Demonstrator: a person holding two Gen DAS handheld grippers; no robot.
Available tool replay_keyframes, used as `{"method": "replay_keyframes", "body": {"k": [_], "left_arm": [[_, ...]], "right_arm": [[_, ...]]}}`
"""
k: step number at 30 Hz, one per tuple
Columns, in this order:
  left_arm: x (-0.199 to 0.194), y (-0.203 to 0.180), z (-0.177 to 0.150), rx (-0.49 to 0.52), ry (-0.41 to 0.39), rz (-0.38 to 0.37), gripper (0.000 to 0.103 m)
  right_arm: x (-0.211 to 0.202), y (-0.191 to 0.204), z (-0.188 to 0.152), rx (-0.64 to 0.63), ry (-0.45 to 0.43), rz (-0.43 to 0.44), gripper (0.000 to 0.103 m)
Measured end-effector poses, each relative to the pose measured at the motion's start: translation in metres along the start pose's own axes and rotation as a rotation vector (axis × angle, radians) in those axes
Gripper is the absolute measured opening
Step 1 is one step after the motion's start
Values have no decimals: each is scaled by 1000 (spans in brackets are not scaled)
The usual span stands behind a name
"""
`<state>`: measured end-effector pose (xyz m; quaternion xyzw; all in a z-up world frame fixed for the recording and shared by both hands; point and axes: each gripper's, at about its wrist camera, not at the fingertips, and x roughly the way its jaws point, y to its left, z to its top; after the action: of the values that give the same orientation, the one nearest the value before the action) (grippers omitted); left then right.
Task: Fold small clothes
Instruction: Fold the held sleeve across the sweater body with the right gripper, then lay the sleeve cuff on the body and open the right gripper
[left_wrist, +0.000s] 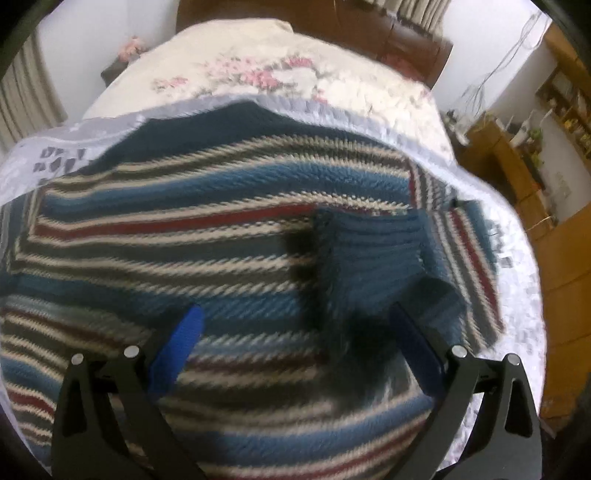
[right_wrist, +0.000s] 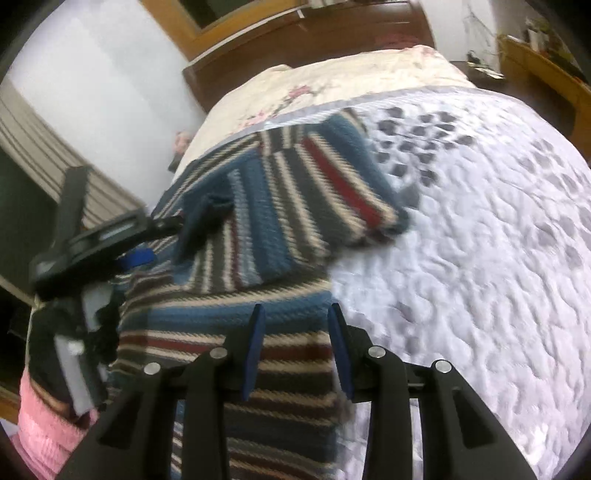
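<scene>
A knitted sweater (left_wrist: 184, 236) striped in blue, cream, grey and red lies flat on the bed and fills the left wrist view. One sleeve is folded across its body, and the ribbed blue cuff (left_wrist: 373, 254) rests on the stripes. My left gripper (left_wrist: 295, 314) hovers just above the sweater, open wide, with the cuff's near edge by its right finger. In the right wrist view the folded sleeve (right_wrist: 295, 192) crosses the sweater (right_wrist: 229, 350). The left gripper (right_wrist: 162, 236) sits beside the cuff (right_wrist: 207, 214). My right gripper (right_wrist: 295, 314) is open over the sweater's right edge.
The sweater lies on a white quilt (right_wrist: 461, 240) with grey patches. Beyond it are a cream floral duvet (left_wrist: 258, 70) and a dark wooden headboard (right_wrist: 314, 33). Wooden furniture (left_wrist: 517, 177) stands to the bed's right. A pink sleeve (right_wrist: 40, 417) shows at the lower left.
</scene>
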<state>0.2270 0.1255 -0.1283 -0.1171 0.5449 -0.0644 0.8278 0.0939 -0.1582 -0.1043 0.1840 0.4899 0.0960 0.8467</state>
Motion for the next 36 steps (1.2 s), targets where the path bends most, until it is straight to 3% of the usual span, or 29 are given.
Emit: {"method": "replay_keyframes", "body": {"k": [1, 2, 4, 6, 7, 9, 11, 13, 15, 17, 22, 27, 31, 33, 36], "left_arm": [[8, -5, 2, 2, 8, 8, 94], [11, -8, 2, 4, 12, 5, 80], [14, -15, 3, 11, 0, 2, 68], [12, -21, 3, 33, -17, -17, 42], [11, -25, 3, 39, -15, -19, 39], [4, -24, 4, 30, -38, -18, 20], [-7, -12, 6, -2, -53, -76, 10], [-23, 2, 9, -50, -68, -195, 10], [-41, 17, 11, -67, -105, -216, 10], [-61, 32, 14, -51, -170, -180, 10], [-85, 80, 22, -110, -228, -154, 10], [-63, 108, 26, -102, -156, -138, 12], [-35, 127, 24, -114, -115, -74, 13], [-36, 142, 19, -146, -123, -56, 15], [-53, 157, 14, -172, -164, -7, 16]], "right_arm": [[-4, -5, -3, 11, -7, -2, 37], [-6, -8, -2, 17, -10, -5, 37], [-10, -15, -4, 29, -17, -19, 38], [-11, -14, -5, 38, -23, -29, 38], [-13, -16, -5, 44, -26, -30, 38], [-14, -17, -5, 53, -31, -25, 38], [-13, -14, -1, 49, -33, -18, 38], [-11, -7, 2, 33, -29, -17, 38], [-6, 3, 7, 17, -26, -12, 38], [-3, 11, 12, 4, -29, -4, 38], [6, 32, 30, -21, -31, 35, 38], [41, 54, 55, -21, 7, 114, 38], [84, 54, 67, -8, 79, 19, 37], [102, 51, 64, -15, 127, 0, 37], [104, 56, 63, -44, 123, -13, 38]]}}
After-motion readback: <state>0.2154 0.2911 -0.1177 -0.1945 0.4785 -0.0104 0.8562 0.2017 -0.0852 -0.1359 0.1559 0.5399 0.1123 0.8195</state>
